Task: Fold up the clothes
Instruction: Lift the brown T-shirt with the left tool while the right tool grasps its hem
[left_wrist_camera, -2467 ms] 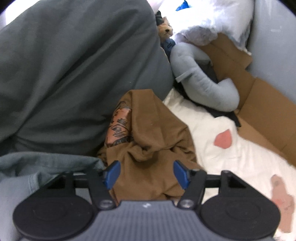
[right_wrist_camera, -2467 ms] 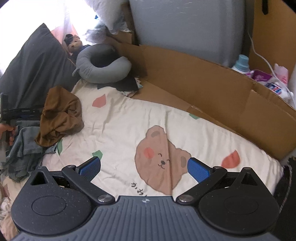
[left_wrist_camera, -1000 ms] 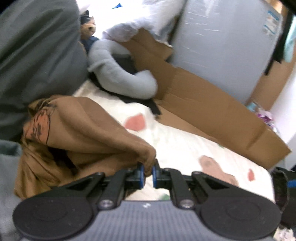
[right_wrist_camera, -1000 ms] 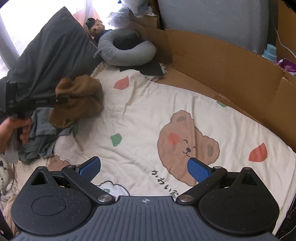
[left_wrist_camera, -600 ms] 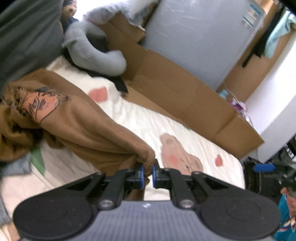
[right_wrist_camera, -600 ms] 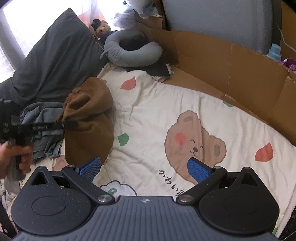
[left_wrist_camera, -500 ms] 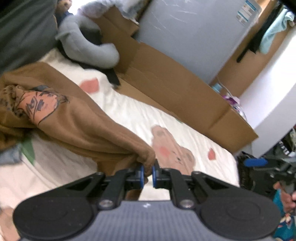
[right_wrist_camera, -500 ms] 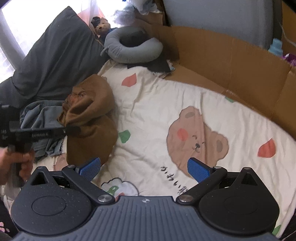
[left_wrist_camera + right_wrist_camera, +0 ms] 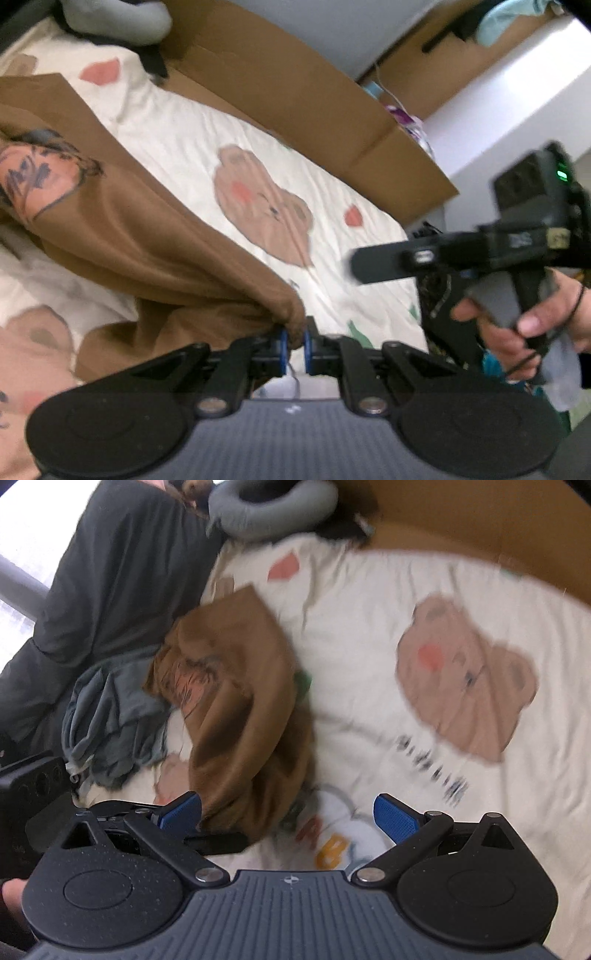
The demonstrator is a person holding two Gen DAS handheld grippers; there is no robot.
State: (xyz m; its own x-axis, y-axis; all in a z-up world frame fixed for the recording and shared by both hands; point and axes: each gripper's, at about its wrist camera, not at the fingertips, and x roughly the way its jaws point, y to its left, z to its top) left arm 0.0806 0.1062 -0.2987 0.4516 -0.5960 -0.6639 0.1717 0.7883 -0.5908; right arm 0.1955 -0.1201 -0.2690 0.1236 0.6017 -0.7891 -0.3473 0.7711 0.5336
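On the bear-print bedsheet (image 9: 369, 635), the brown shirt (image 9: 240, 686) lies bunched beside grey clothes (image 9: 110, 716). The left gripper (image 9: 293, 345) pinches a fold of its hem tight. The right gripper (image 9: 288, 812) hangs over the sheet, jaws wide apart, holding nothing.

A brown shirt (image 9: 140, 236) bearing an orange-and-black graphic is showing ahead of blue fingertip pads (image 9: 393, 818), lying over a cream blanket (image 9: 369, 635) printed with tan bears and red patches, beside grey-blue clothes (image 9: 110, 716).
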